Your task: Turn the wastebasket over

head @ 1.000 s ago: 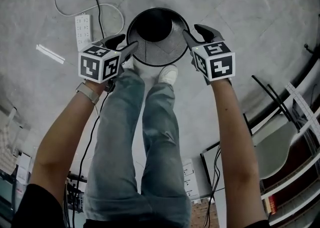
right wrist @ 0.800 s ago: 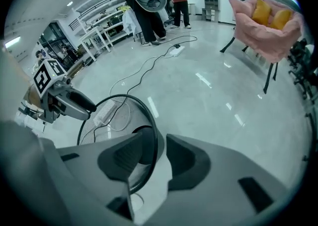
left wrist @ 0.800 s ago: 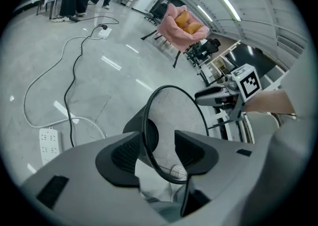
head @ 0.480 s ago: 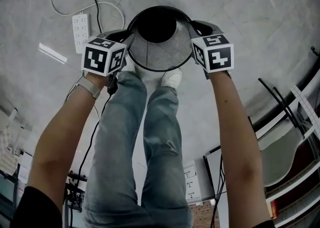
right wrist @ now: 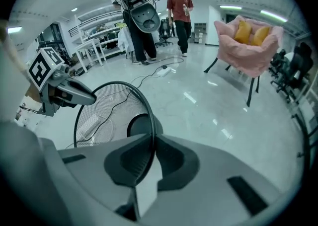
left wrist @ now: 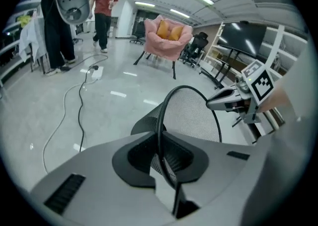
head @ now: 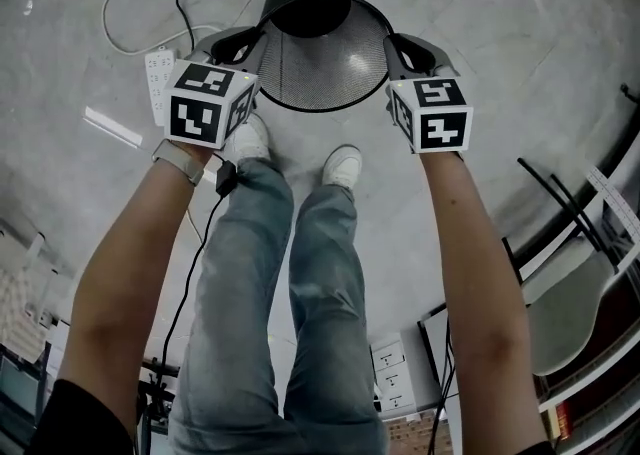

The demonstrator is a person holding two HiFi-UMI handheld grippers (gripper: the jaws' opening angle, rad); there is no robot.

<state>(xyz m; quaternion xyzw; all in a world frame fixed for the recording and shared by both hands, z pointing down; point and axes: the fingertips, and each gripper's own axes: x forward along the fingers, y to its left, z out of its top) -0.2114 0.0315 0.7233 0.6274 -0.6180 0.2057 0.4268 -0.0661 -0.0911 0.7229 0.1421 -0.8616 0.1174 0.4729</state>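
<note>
Lifted and tipped since a second back. Pinching in with left gripper (head: 238, 46) and right gripper (head: 403, 49), jaws closing on opposite sides of the wastebasket (head: 322, 58) rim. Hanging level between both, long axis pointing away, base farthest out.

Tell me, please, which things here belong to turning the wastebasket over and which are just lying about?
Job in hand: wastebasket; left gripper, jaws closing on its rim; right gripper, jaws closing on the opposite rim.

Lying about: power strip on the floor; pink armchair; person standing in the background.
</note>
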